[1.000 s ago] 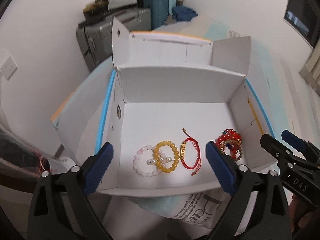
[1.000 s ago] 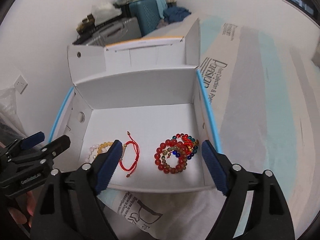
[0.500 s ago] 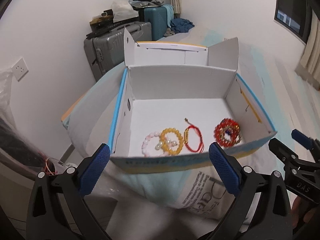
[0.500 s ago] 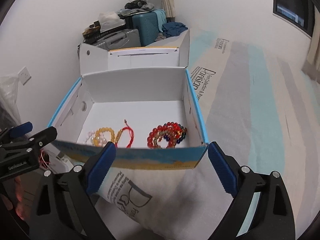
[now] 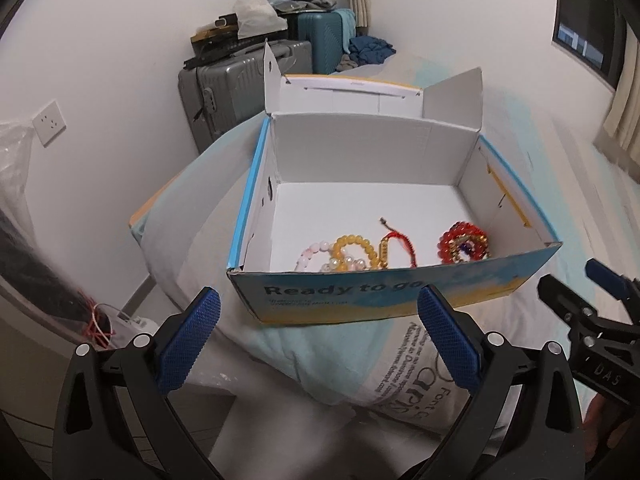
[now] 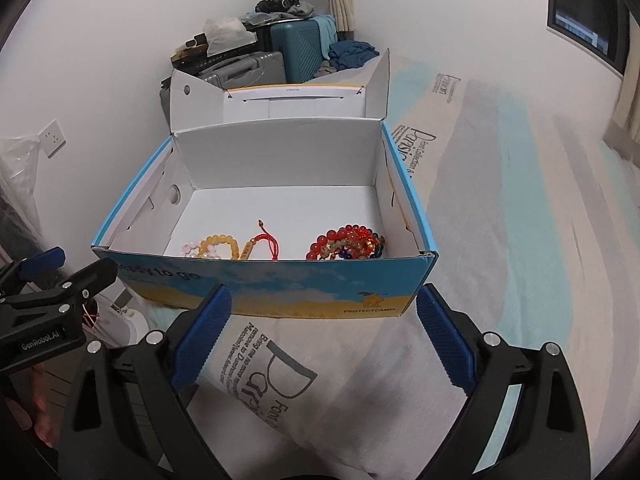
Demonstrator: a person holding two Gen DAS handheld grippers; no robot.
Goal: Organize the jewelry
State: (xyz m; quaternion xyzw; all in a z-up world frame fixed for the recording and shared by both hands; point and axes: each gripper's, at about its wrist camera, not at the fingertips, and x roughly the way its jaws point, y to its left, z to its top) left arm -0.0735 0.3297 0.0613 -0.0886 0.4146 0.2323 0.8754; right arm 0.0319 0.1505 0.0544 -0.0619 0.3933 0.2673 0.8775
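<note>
Holding 4 bracelets (image 6: pixel 280 246), open cardboard box (image 6: pixel 280 288), both grippers' jaws wide apart, empty.

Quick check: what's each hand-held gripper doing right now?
Left hand-held gripper: open, holding nothing.
Right hand-held gripper: open, holding nothing; jaws have just been opening.

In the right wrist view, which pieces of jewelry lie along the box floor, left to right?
Pink and white bead bracelets → yellow bead bracelet → red cord bracelet → pile of red and multicolour bead bracelets, all inside the box.
</note>
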